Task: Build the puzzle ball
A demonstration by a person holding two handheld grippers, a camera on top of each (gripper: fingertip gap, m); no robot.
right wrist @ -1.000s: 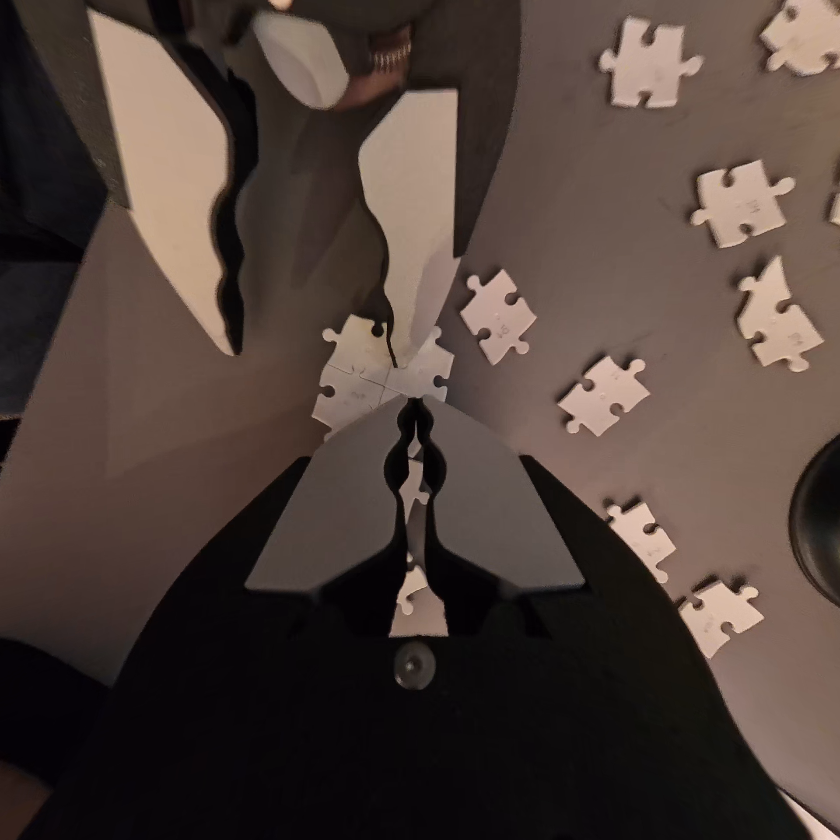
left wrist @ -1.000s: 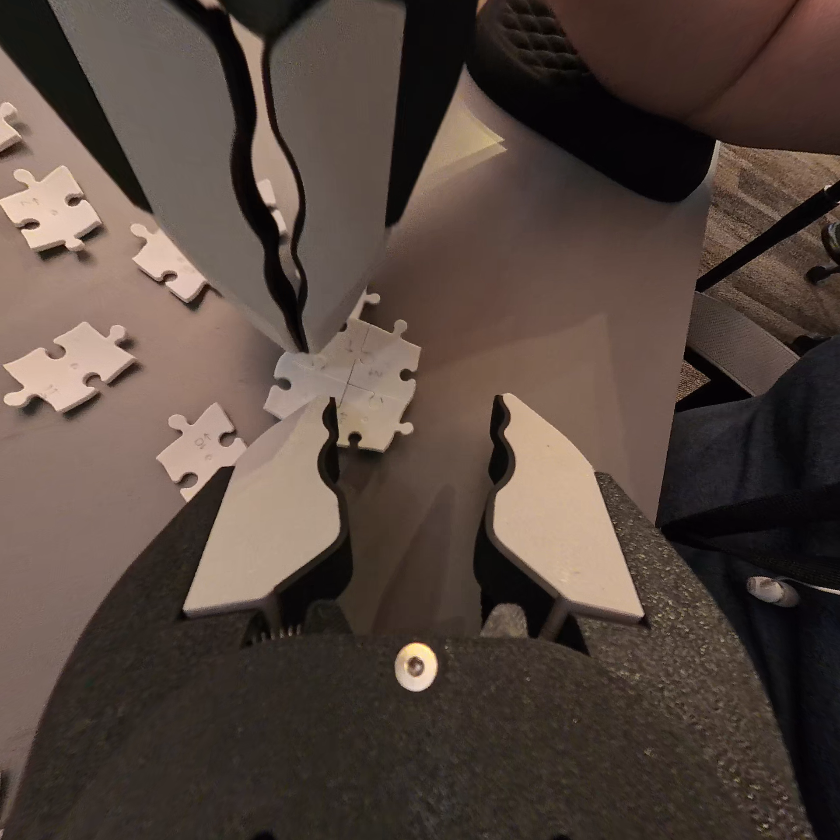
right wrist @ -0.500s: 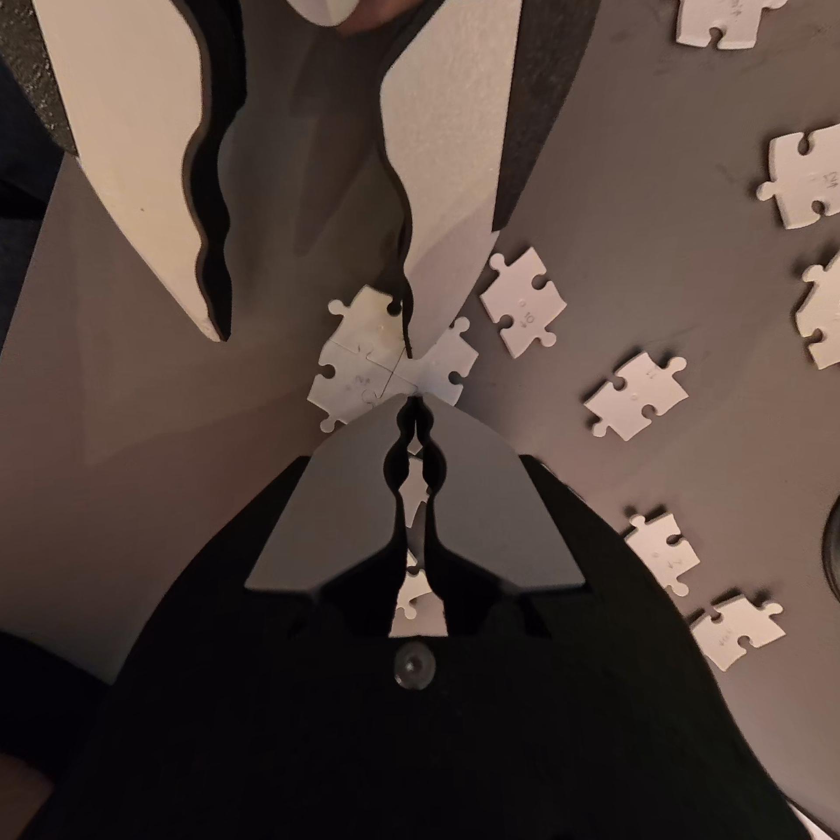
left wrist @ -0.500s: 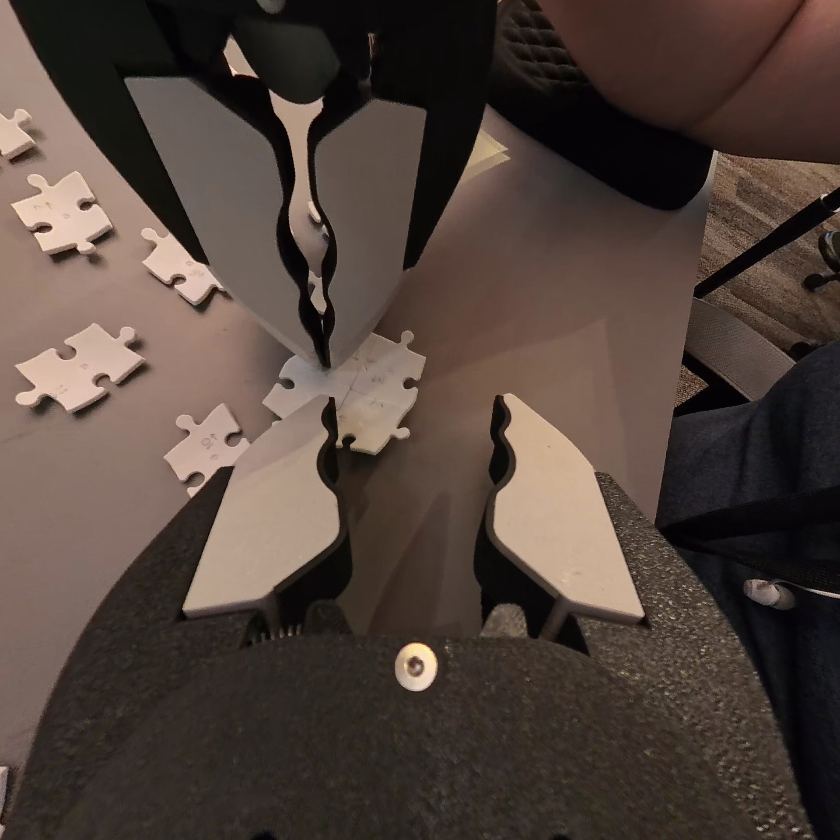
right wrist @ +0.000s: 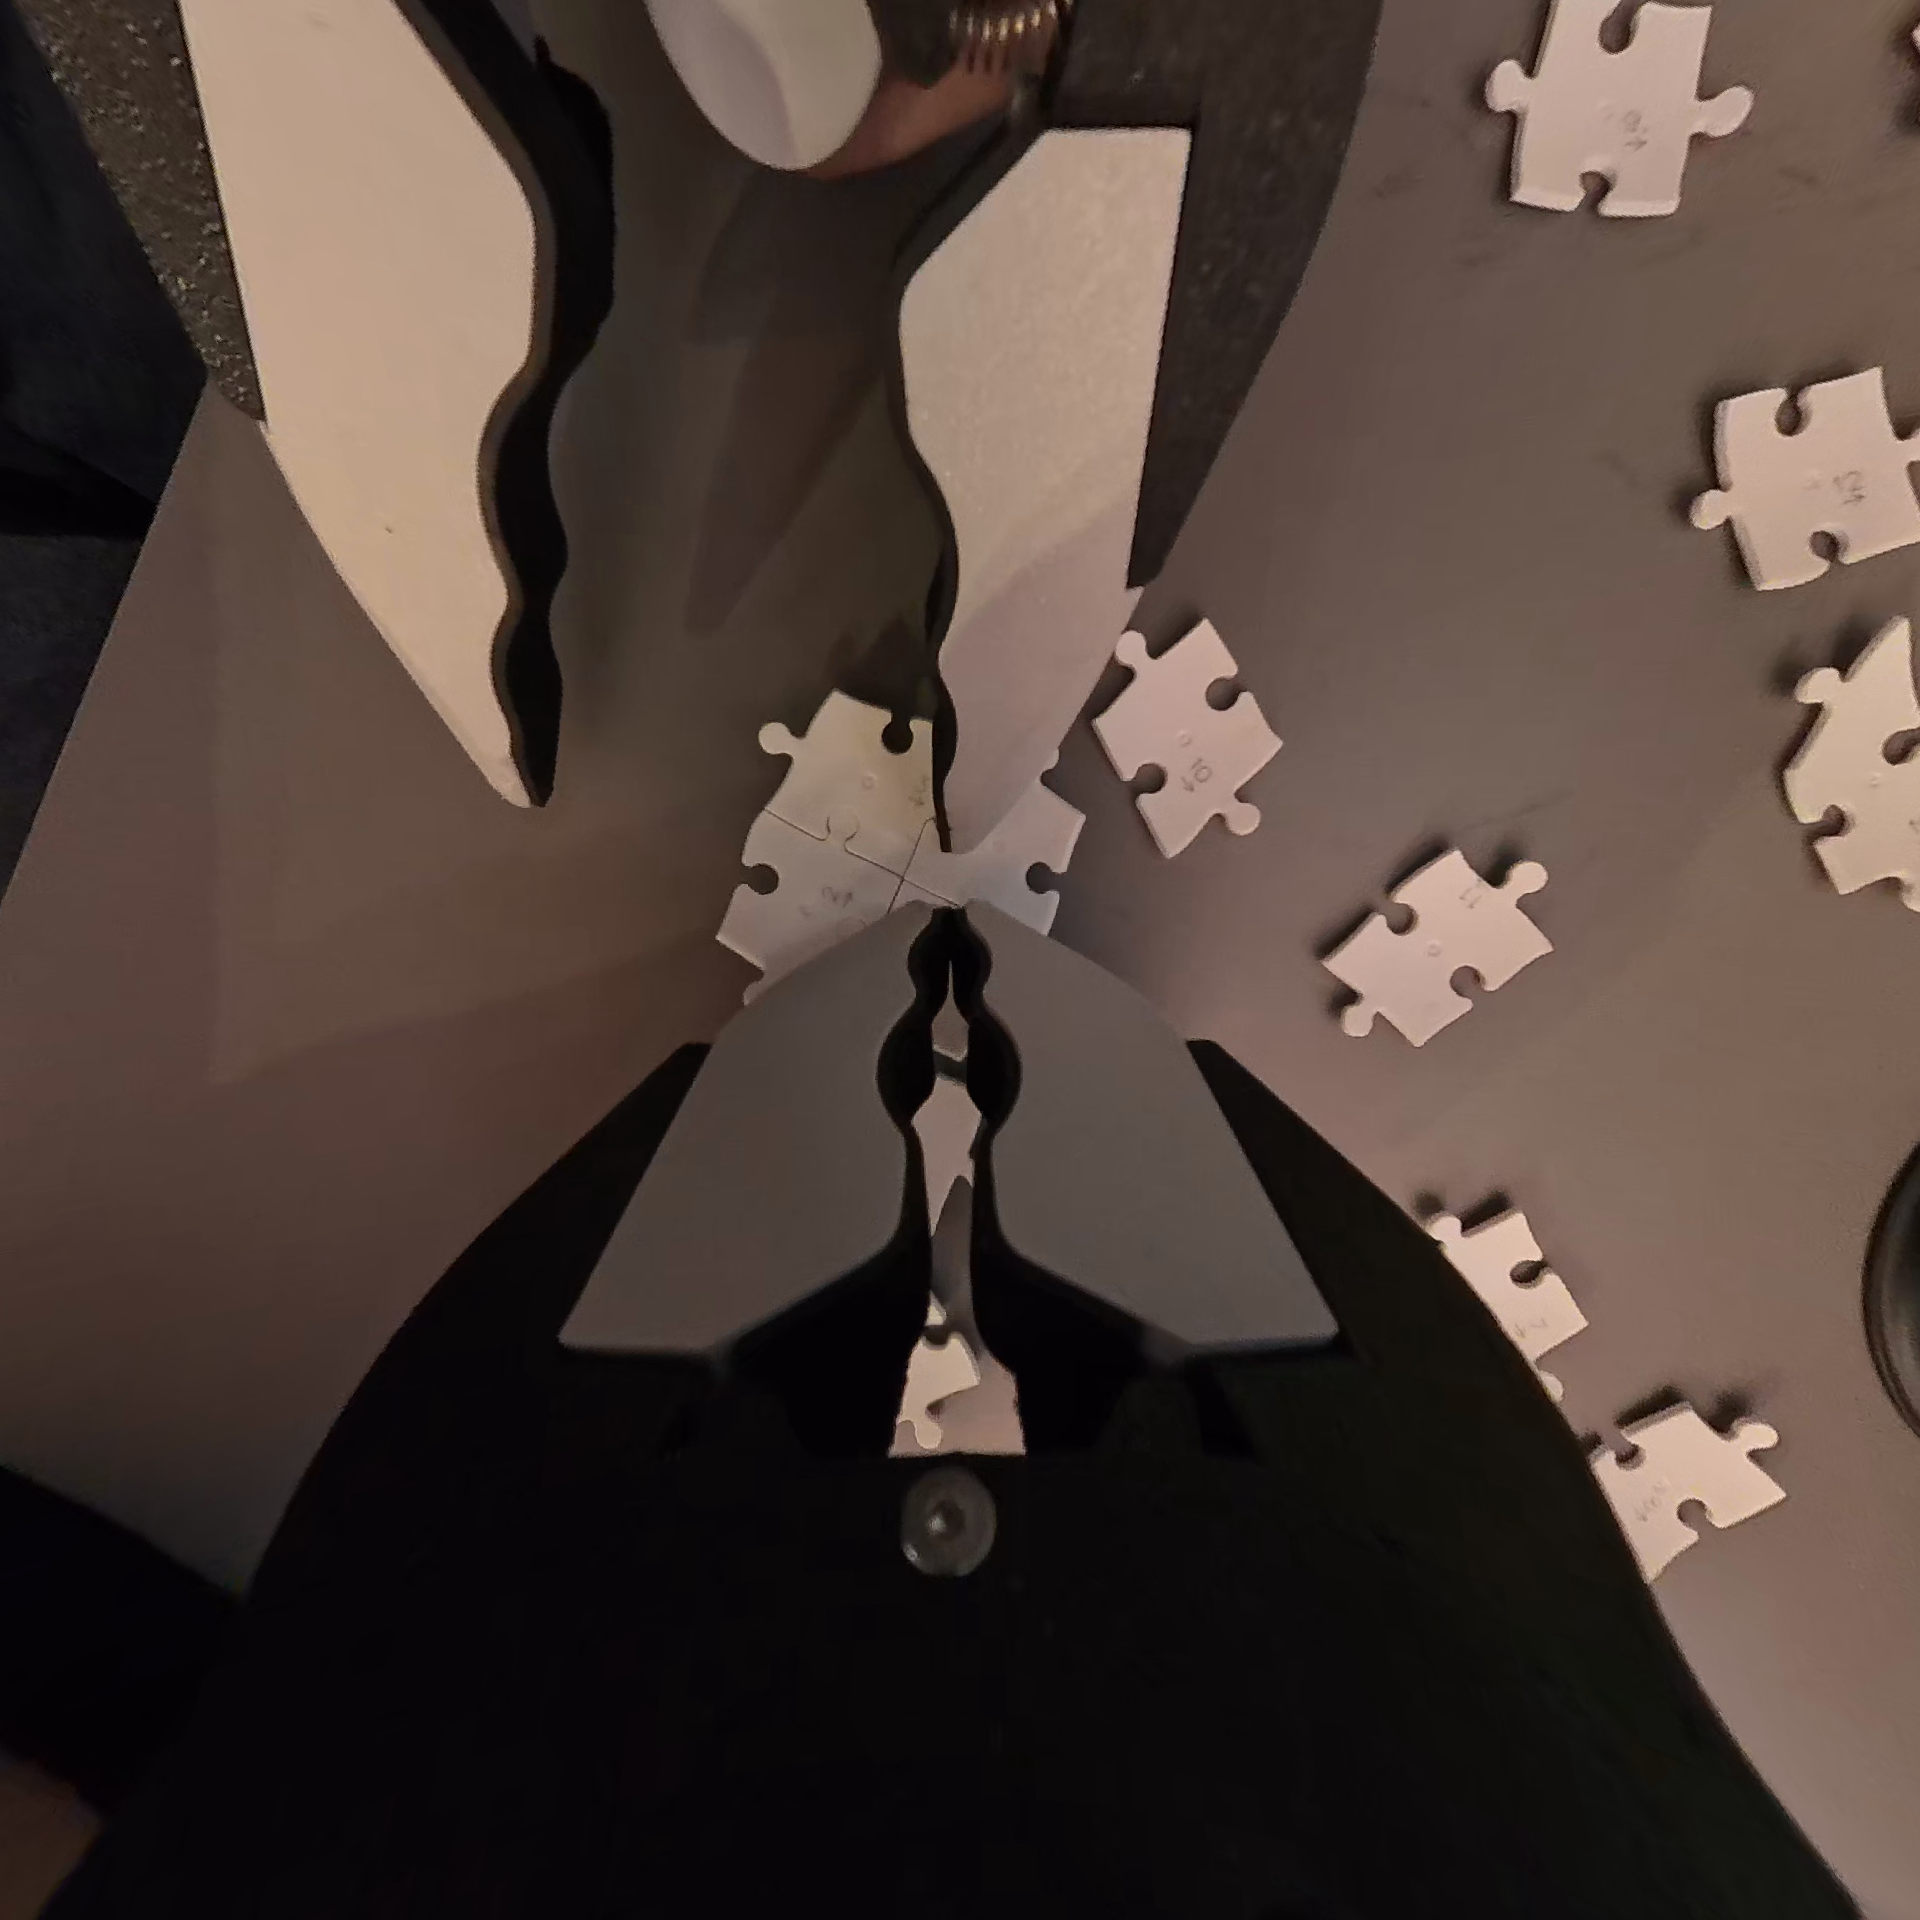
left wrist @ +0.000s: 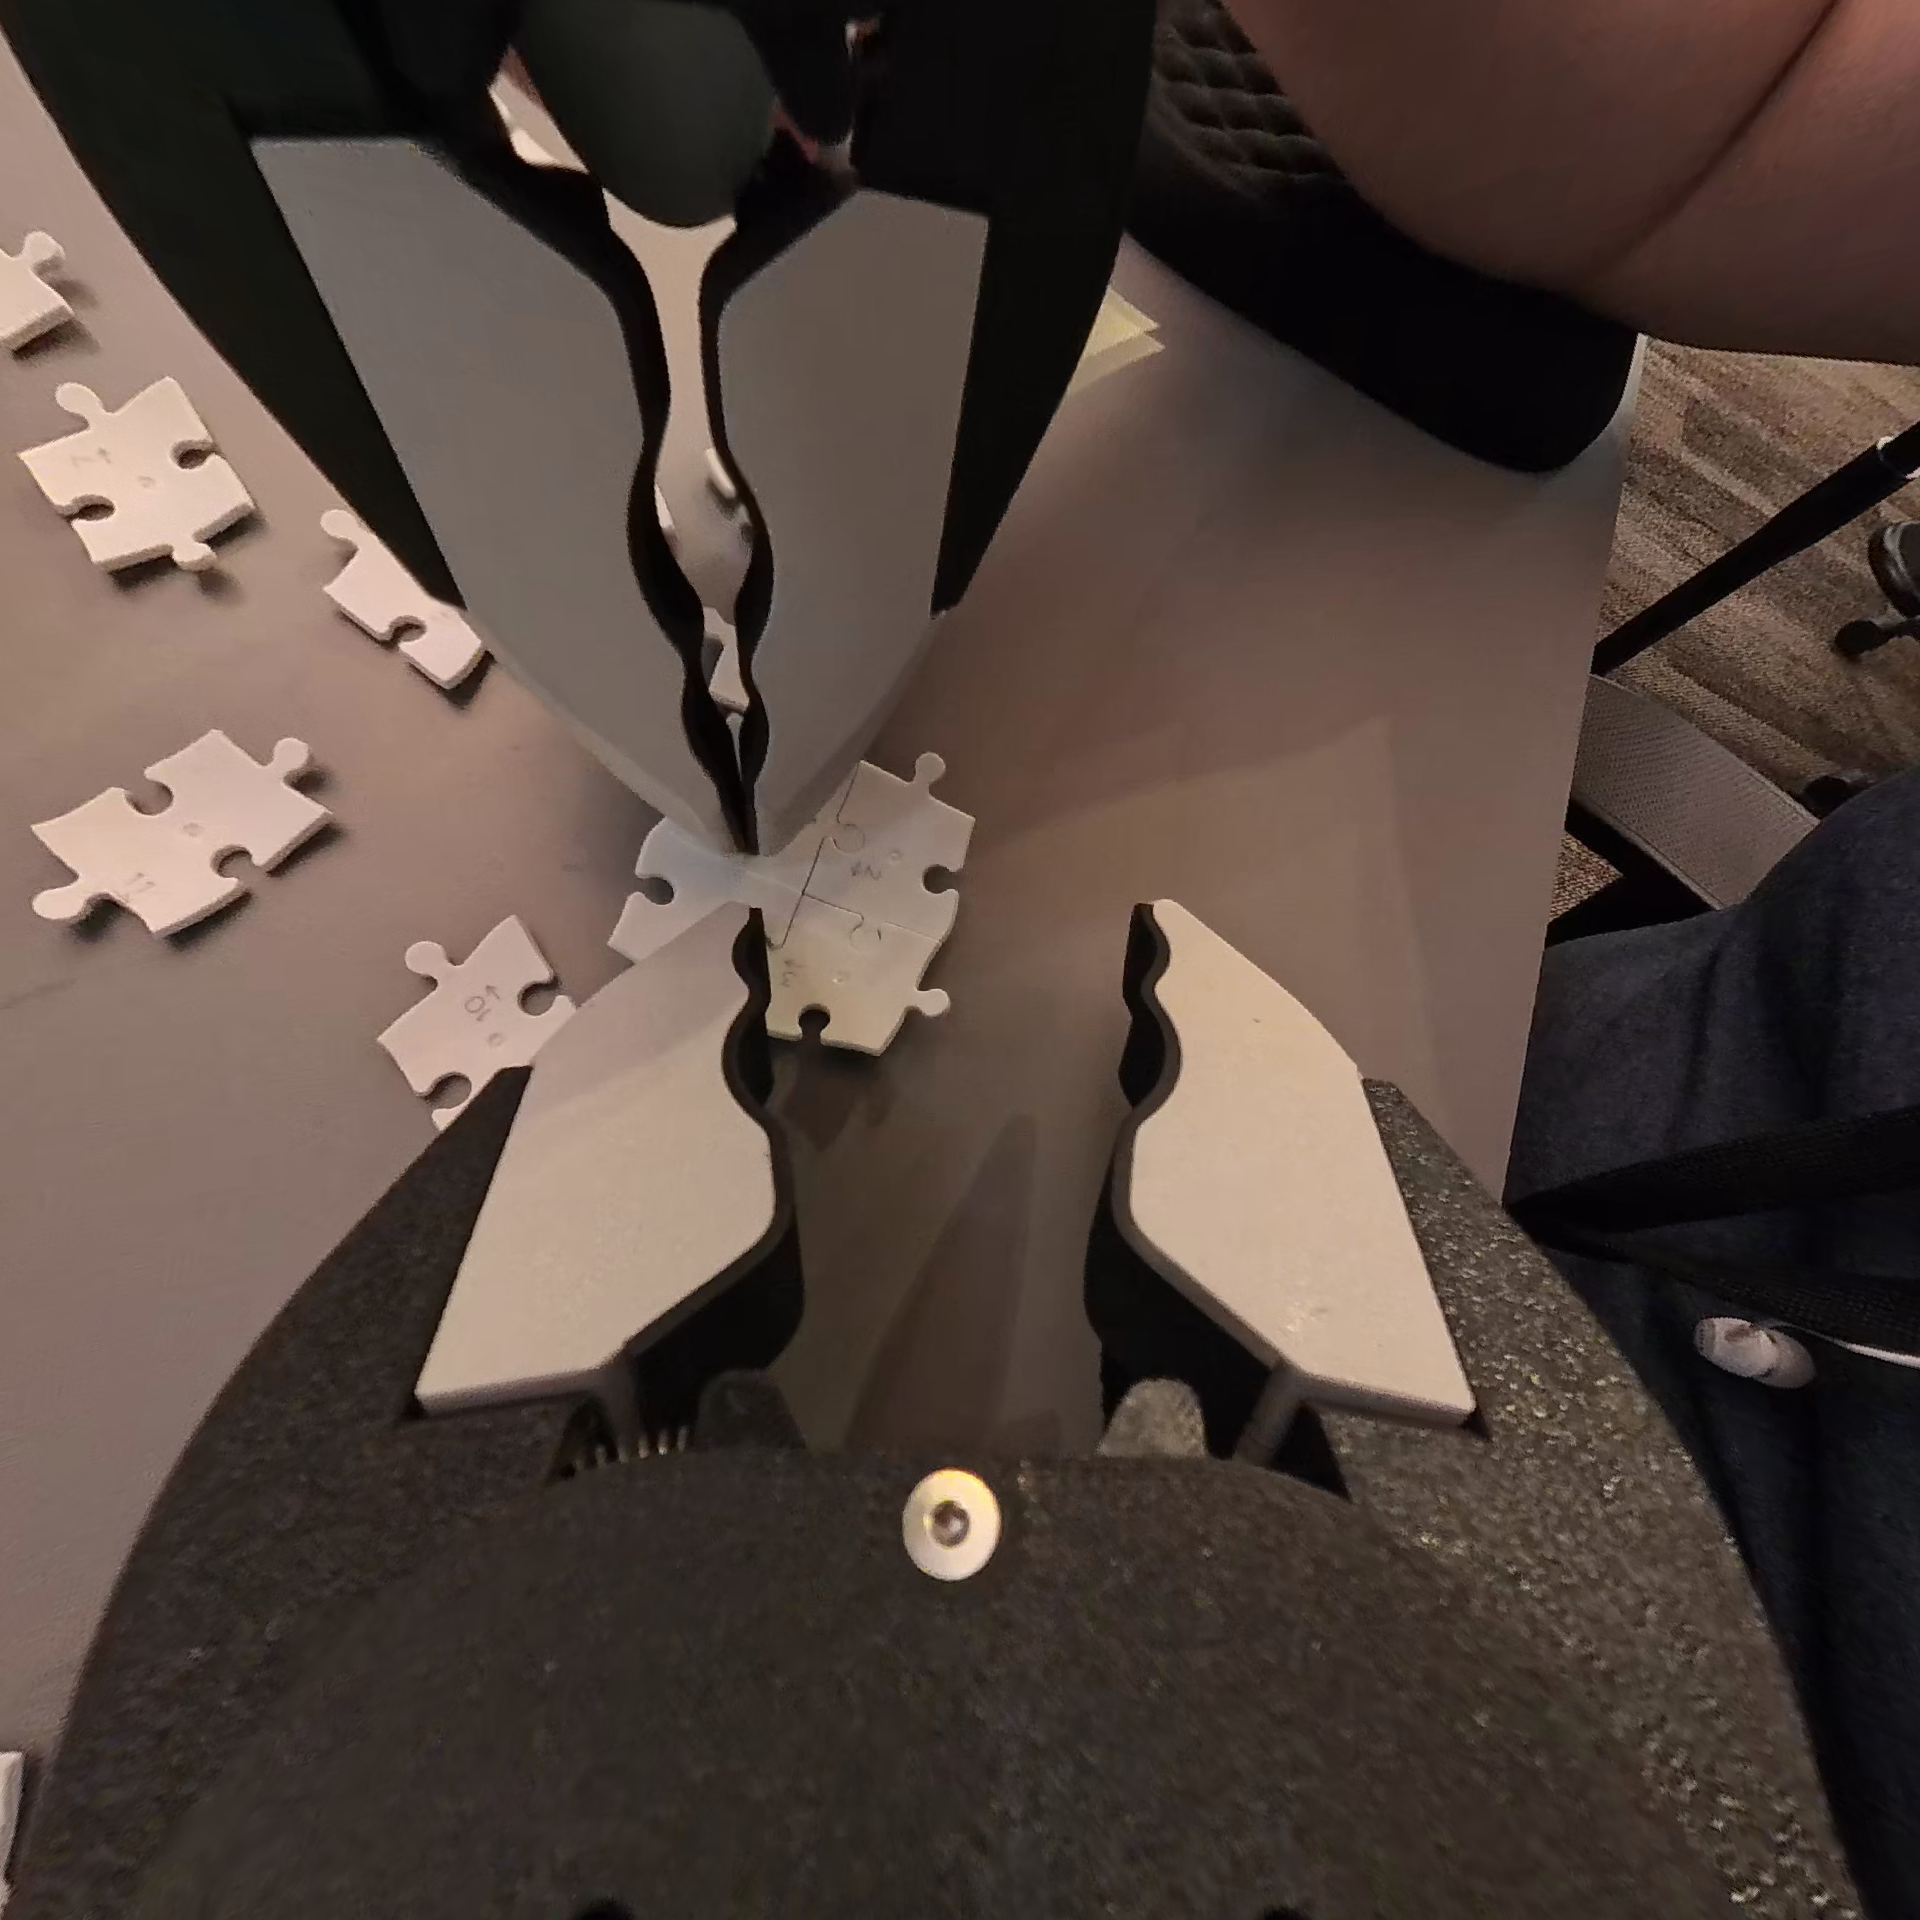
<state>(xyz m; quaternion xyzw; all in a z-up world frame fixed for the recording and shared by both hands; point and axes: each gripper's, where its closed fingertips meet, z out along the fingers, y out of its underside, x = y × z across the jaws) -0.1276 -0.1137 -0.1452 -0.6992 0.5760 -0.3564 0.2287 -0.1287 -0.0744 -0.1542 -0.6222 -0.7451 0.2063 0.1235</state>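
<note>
Grey tabletop (left wrist: 1195, 727) holds scattered white pieces (right wrist: 1439, 961); right gripper (right wrist: 948, 914), pressed together, pushes on the joined four-piece white cluster (left wrist: 873, 894) while left gripper (left wrist: 940, 925) stays spread; next, probably fetch another piece

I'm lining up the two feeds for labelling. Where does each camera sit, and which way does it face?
Left wrist view: on the open left hand-held gripper, looking down at the joined puzzle pieces on the table; a forearm and lap show.
Right wrist view: on the shut right hand-held gripper, facing the opposite way; no body is clearly visible.
Shared: joined pieces, loose pieces, each other's gripper.
</note>
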